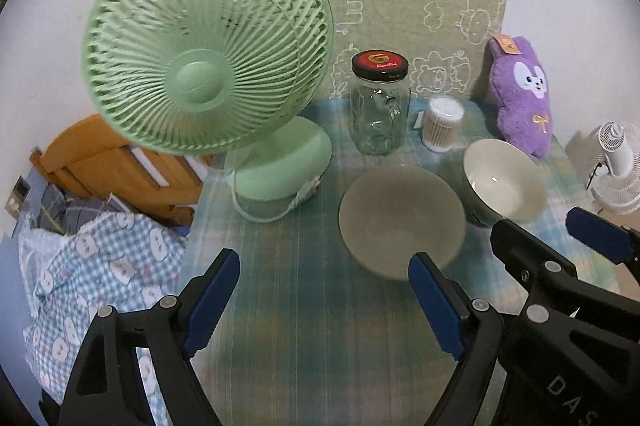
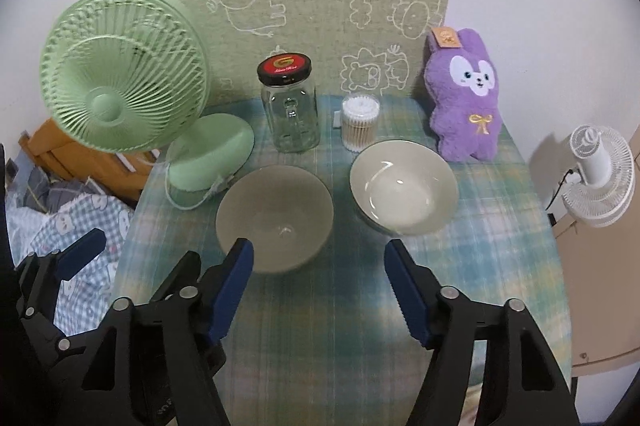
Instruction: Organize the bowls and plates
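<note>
Two bowls stand side by side on the plaid tablecloth. The grey-beige bowl [image 1: 402, 222] [image 2: 275, 218] is on the left. The glossy cream bowl [image 1: 504, 182] [image 2: 404, 186] is on the right. My left gripper [image 1: 324, 298] is open and empty, above the cloth just in front of the grey bowl. My right gripper [image 2: 318, 290] is open and empty, in front of the gap between the two bowls; it also shows at the right of the left wrist view [image 1: 556, 238].
A green desk fan [image 1: 208, 66] [image 2: 128, 86] stands at the left. A glass jar with a black lid [image 1: 378, 102] [image 2: 290, 106], a cotton swab tub [image 1: 442, 124] [image 2: 359, 122] and a purple plush rabbit [image 1: 520, 94] [image 2: 466, 94] stand behind the bowls. A white fan [image 2: 600, 174] is off the table at right.
</note>
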Action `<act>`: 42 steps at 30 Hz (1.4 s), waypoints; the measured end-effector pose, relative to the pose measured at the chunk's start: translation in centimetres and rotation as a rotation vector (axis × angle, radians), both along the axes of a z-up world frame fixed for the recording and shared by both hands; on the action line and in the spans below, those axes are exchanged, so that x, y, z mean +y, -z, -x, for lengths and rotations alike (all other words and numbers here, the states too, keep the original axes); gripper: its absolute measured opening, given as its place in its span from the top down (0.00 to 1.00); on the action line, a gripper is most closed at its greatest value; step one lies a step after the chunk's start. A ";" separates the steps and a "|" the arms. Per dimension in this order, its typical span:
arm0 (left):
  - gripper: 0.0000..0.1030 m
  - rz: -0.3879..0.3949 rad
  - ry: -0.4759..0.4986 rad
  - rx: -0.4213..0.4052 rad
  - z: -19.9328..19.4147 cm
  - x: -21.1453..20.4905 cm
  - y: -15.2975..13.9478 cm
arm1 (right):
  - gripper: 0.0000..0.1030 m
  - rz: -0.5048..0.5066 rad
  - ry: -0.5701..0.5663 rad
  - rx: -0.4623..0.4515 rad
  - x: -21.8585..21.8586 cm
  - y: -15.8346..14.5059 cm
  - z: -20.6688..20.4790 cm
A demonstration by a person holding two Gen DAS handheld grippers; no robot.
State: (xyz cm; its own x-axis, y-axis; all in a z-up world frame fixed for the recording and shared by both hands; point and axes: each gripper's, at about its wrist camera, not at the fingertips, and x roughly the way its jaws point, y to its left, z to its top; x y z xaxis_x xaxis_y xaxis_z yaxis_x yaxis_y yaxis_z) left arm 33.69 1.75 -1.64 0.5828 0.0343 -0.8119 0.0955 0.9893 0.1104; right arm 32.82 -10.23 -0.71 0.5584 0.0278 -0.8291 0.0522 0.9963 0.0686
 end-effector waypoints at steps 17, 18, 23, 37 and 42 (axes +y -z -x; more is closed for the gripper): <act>0.48 0.055 0.047 0.088 -7.5 -0.8 7.7 | 0.56 -0.020 0.077 0.112 0.0 8.4 -8.7; 0.52 0.059 0.052 0.089 -7.6 -0.8 8.1 | 0.56 -0.018 0.081 0.115 0.0 8.8 -8.8; 0.67 0.054 0.066 0.106 -8.2 -1.4 9.2 | 0.70 -0.003 0.079 0.134 0.2 10.2 -9.6; 0.85 0.055 0.054 0.119 -8.9 -1.4 9.9 | 0.83 0.035 0.100 0.130 -0.1 10.8 -10.0; 0.85 0.044 0.058 0.129 -8.6 -1.5 9.8 | 0.83 0.048 0.094 0.132 0.2 10.6 -9.6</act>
State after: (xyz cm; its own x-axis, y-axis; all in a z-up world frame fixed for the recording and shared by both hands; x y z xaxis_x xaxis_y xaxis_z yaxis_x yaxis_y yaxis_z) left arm 42.33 0.28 -11.46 0.4737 -0.0336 -0.8800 0.1630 0.9853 0.0501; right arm 42.43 -9.99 -11.33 0.4427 -0.0606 -0.8946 0.1513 0.9885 0.0078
